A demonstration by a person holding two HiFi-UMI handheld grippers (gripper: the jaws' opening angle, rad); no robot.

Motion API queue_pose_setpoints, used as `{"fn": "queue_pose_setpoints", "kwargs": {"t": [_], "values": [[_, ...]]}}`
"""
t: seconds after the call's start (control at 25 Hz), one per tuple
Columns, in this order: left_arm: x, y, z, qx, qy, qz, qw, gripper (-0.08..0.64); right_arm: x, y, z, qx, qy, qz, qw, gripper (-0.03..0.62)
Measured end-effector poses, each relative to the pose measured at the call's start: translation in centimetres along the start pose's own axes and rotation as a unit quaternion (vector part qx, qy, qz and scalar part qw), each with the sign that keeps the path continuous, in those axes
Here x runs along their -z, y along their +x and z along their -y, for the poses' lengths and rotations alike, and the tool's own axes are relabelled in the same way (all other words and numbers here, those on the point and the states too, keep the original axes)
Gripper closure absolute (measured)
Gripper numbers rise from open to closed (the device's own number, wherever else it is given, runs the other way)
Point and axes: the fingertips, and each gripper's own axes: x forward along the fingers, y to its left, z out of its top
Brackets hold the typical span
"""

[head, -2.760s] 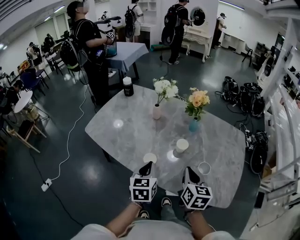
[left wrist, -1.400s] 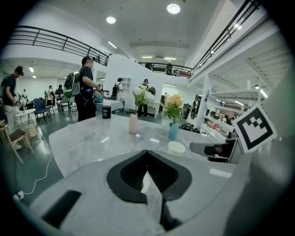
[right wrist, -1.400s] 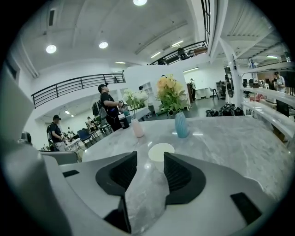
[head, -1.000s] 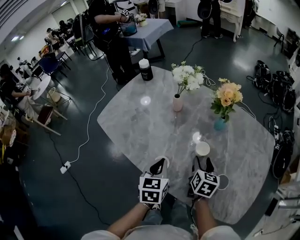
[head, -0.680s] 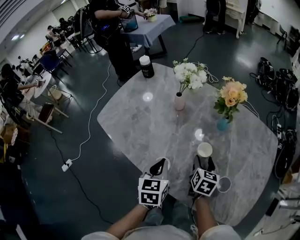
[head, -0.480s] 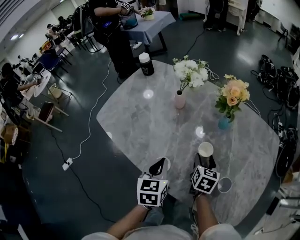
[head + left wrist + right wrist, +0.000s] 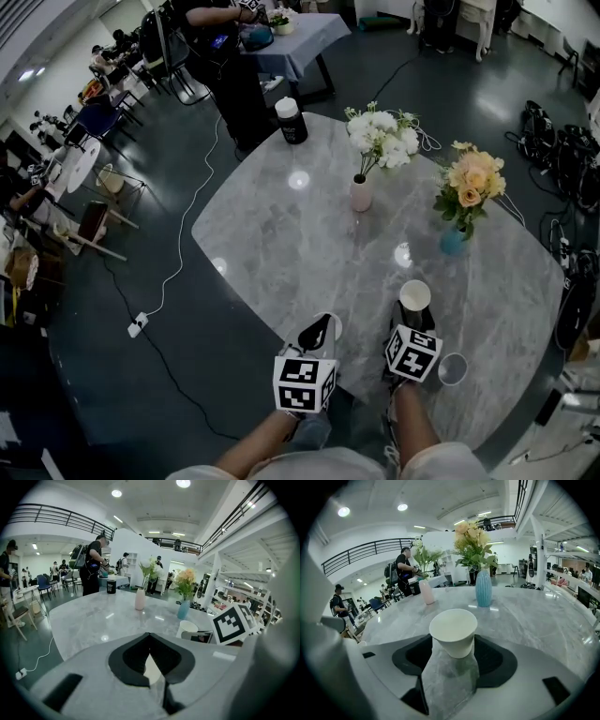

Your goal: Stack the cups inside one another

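The cup [image 7: 453, 627] stands upright on the table [image 7: 281, 244] between the wide-open jaws of the right gripper [image 7: 453, 644], unclamped. A second cup [image 7: 335, 322] sits at the left gripper [image 7: 149, 637], whose jaws are nearly together and seem to pinch its wall. A third cup [image 7: 452, 368] stands just right of the right gripper. None is nested. I judge the step to be taking a cup; stacking then needs a gentle squeeze, a lift and a centred lowering.

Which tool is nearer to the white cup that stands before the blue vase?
Right. The white cup stands between the open jaws of the right tool. The left tool, shut on a second cup, is off to its left, apart.
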Motion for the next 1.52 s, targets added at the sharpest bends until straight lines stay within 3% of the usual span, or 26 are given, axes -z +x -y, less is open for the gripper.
{"fn": "queue_pose_setpoints", "kwargs": {"t": [0.24, 1.52], "values": [[0.1, 0.0, -0.4, -0.006, -0.003, -0.001, 1.0, 0.565, 0.0, 0.2, 0.4, 0.015, -0.01, 0.001, 1.0, 0.356], [0.1, -1.6, 0.3, 0.009, -0.006, 0.01, 0.9999, 0.565, -1.1, -3.0, -0.4, 0.008, -0.012, 0.026, 1.0, 0.357]]}}
